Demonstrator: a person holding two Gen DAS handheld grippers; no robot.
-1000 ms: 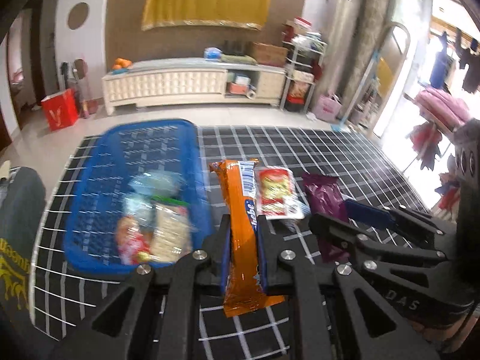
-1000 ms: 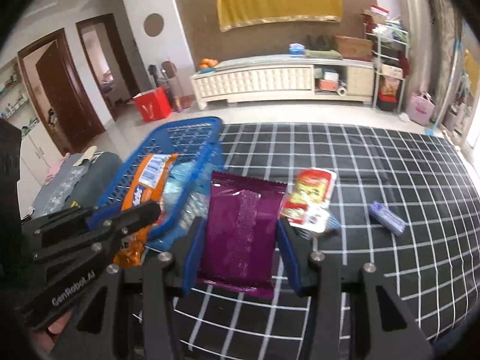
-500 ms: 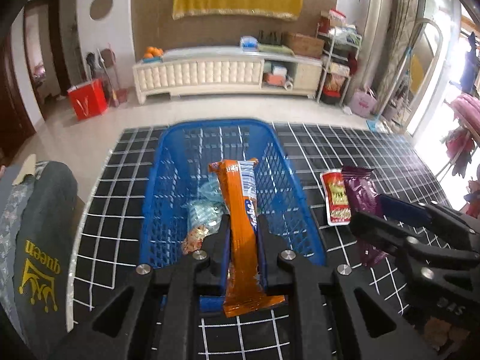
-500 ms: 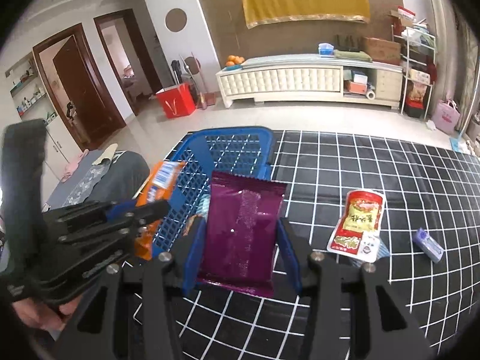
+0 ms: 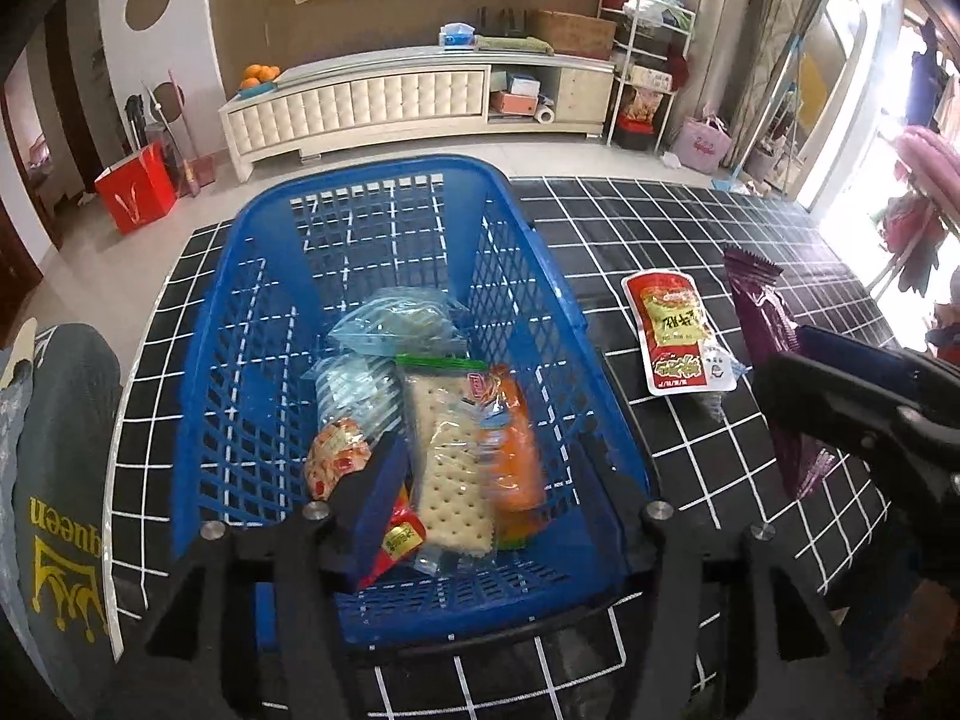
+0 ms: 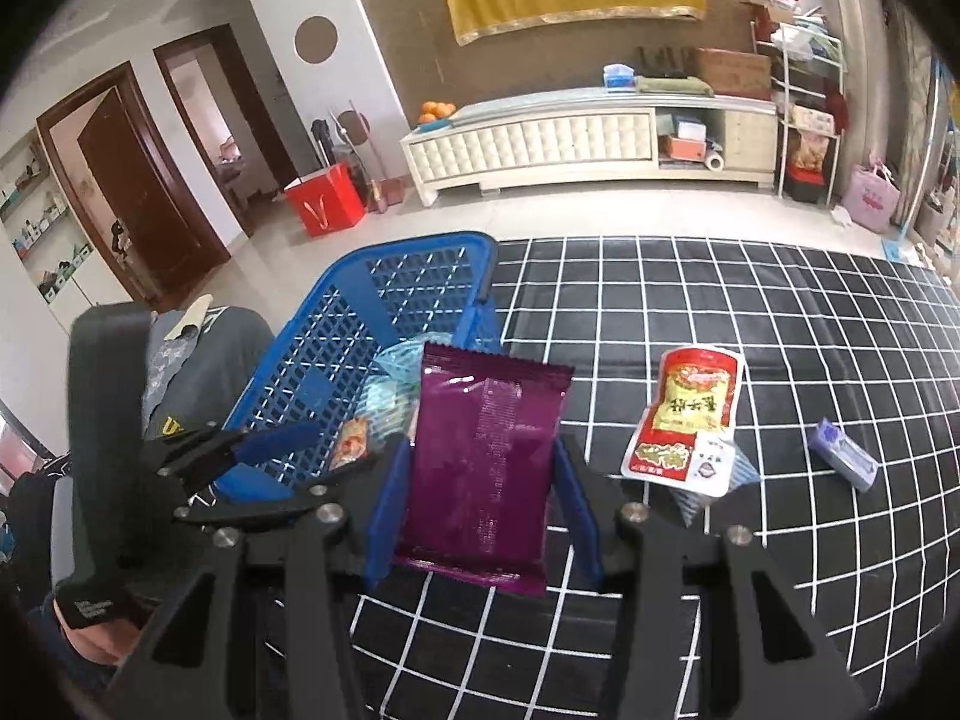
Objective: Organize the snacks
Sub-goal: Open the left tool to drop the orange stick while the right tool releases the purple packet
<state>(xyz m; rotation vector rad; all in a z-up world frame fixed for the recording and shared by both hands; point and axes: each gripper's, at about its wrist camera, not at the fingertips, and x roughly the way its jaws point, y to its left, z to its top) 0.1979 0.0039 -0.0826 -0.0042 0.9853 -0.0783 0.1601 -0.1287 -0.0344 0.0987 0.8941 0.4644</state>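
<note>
the jaws of the left gripper (image 5: 492,480) stand wide apart with nothing between them, poised over the near end of the basket (image 5: 204,360). inside the basket lie a cracker pack (image 5: 447,456), an orange bar (image 5: 516,450) blurred beside it, and some clear bags toward the far end. just right of the basket, the jaws of the right gripper (image 6: 480,504) are closed on the side edges of a purple pouch (image 6: 486,456), which stands upright above the table (image 6: 780,330). further right of the basket a red packet (image 6: 690,420) lies flat on the table, and beyond it a small lilac box (image 6: 843,462).

the pouch looks light, thin and slick, likely to bow or slip, so holding it low across its width seems sound. the red packet looks soft and flat; its sealed edge seems the best place to pinch.
</note>
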